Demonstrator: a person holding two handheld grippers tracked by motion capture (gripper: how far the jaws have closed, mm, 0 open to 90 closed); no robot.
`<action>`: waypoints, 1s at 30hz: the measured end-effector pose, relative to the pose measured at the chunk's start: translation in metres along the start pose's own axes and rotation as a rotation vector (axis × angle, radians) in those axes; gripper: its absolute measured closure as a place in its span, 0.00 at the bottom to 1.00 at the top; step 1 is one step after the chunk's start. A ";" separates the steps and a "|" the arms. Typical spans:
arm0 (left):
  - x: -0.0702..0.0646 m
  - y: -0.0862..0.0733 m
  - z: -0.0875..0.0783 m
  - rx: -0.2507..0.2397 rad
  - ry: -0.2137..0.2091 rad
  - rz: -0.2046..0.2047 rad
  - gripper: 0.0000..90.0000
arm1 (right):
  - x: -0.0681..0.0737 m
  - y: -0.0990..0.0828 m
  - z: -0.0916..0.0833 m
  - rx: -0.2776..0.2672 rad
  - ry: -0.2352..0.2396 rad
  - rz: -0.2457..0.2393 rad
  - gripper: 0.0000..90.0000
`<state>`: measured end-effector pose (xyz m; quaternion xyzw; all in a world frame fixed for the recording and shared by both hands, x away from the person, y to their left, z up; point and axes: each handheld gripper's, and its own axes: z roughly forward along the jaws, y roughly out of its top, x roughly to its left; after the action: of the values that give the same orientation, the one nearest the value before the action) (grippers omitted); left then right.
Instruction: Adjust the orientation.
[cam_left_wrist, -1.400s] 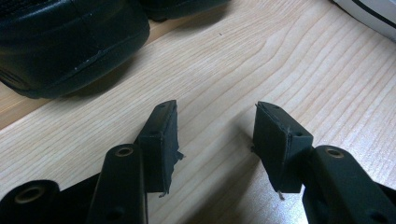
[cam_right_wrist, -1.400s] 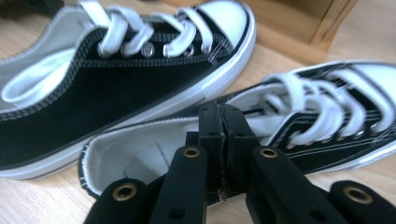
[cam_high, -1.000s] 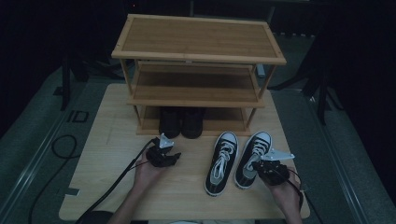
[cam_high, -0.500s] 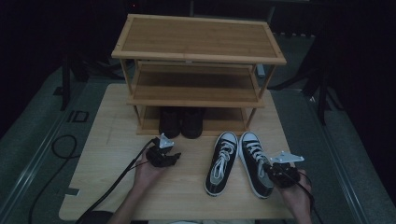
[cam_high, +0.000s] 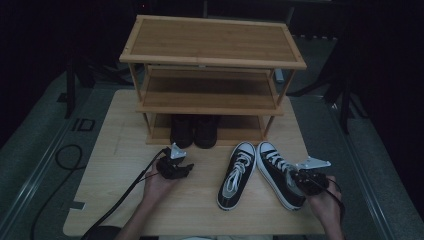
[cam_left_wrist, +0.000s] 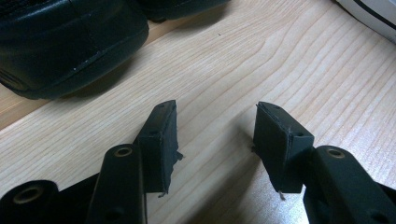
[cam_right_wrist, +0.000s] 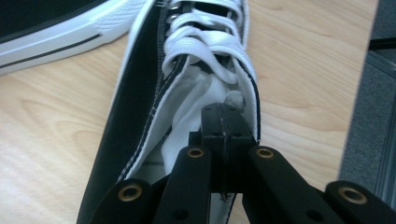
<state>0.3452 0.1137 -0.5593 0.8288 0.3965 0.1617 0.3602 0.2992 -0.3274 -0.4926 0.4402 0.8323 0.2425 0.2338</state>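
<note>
Clearly the job in hand is getting shoes onto the shoe rack (cam_high: 212, 62), and it is only partly done. 1 pair of black shoes (cam_high: 194, 131) already sits on the bottom shelf, while the 2 black-and-white sneakers are on the tabletop (cam_high: 115, 150) in front of the rack. The right gripper (cam_right_wrist: 223, 122) has its jaws pinched tight on the right-hand sneaker (cam_high: 277, 172), gripping the side of its collar beside the tongue, near the tabletop's right edge. The other sneaker (cam_high: 235, 176) lies just beside it, toe toward the rack, untouched. The left gripper (cam_left_wrist: 215, 135) hovers low over bare wood with its jaws apart and nothing between them, close to the black shoes.

My guess is that the gripped sneaker has yet to be carried to a shelf, then its mate must follow; the middle and top shelves look free.
</note>
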 end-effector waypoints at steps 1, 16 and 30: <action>0.000 0.000 0.000 0.000 0.000 0.000 0.56 | -0.002 0.001 0.001 0.004 -0.007 0.000 1.00; -0.001 0.000 0.001 -0.010 -0.001 -0.006 0.56 | -0.022 0.002 -0.019 -0.050 0.088 0.022 0.97; -0.001 0.000 0.002 -0.014 -0.003 -0.006 0.55 | -0.029 0.007 -0.019 0.049 0.094 -0.002 0.87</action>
<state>0.3457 0.1123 -0.5604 0.8253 0.3974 0.1620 0.3671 0.3062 -0.3524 -0.4687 0.4330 0.8485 0.2423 0.1839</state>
